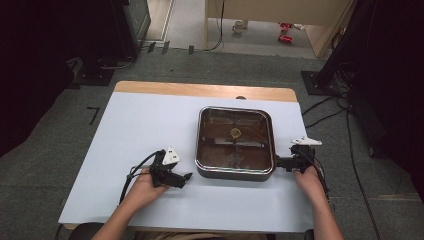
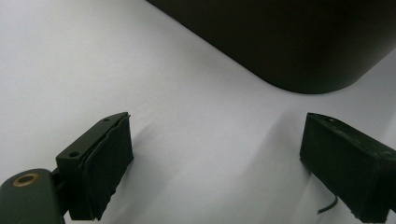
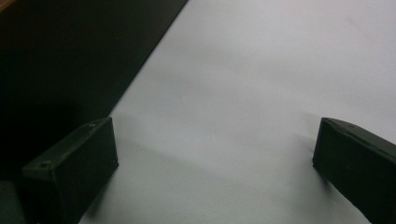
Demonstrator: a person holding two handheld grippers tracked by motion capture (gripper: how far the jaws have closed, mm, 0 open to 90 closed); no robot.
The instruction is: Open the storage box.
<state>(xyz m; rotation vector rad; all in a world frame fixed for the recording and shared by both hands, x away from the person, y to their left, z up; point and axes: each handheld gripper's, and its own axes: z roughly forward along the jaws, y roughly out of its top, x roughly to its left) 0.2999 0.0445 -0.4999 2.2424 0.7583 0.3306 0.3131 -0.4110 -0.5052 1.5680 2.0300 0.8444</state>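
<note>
The square dark pan with a glass lid (image 1: pixel 235 142) sat on the white table cover (image 1: pixel 135 130) between the two tools — left gripper (image 1: pixel 187 176) just beside its near left corner, right gripper (image 1: pixel 278 162) at its right side — both with jaws spread wide, holding nothing.

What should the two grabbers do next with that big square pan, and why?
Probably slide both inward to the pan. The left gripper sits near its front left corner and the right gripper by its right side, both with jaws open and nothing between them. The glass lid is on, so a level two-sided hold seems wise.
</note>
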